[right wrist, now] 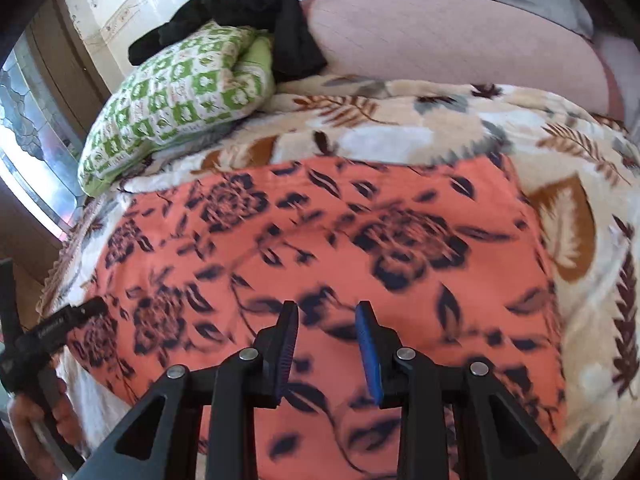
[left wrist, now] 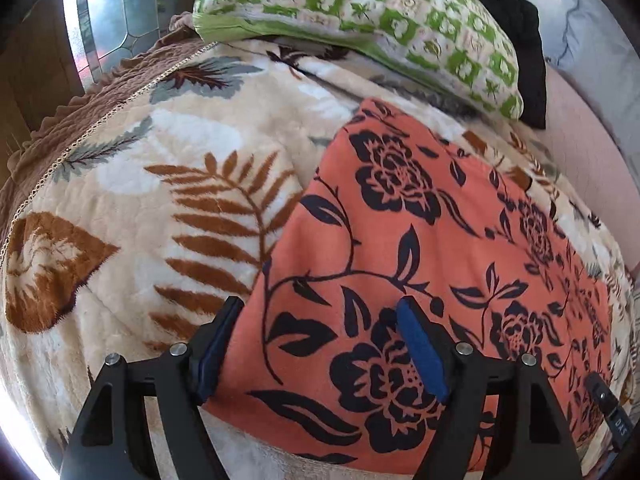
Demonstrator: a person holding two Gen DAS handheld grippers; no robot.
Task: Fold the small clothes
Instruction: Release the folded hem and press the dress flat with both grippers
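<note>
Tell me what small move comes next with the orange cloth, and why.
Probably lower the left gripper onto the near left edge of the orange floral cloth and pinch it: both grippers, including the right gripper, hover open above the flat cloth, holding nothing.

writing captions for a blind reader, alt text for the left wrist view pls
An open tool hovers over the near corner of an orange cloth with black flowers, spread flat on a leaf-patterned blanket. A green-and-white pillow lies behind it.
</note>
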